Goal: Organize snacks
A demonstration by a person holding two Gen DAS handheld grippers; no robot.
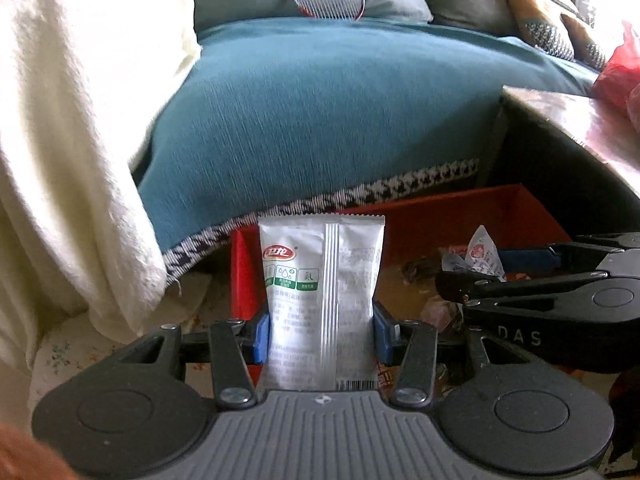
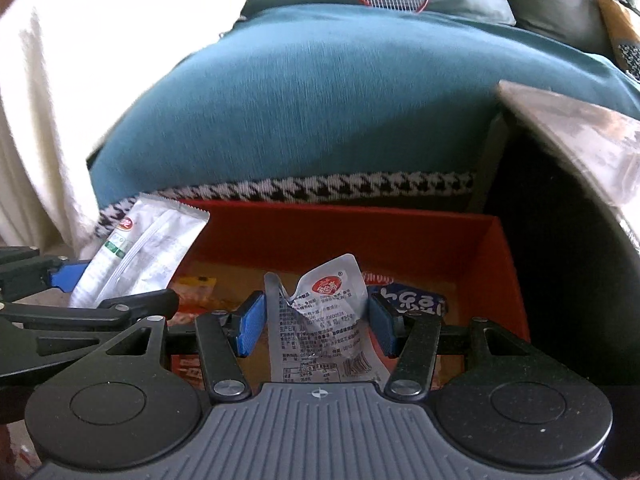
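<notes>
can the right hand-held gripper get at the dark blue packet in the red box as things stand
Probably not yet: the right hand-held gripper is shut on a crumpled silver snack packet. The dark blue packet lies uncovered just beyond its right finger in the red box.

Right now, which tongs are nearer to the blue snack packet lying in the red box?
Right. The right tongs, shut on a crumpled silver pouch, have the blue packet just beyond their right pad. The left tongs, holding a white packet, hover at the red box's opposite end.
</notes>
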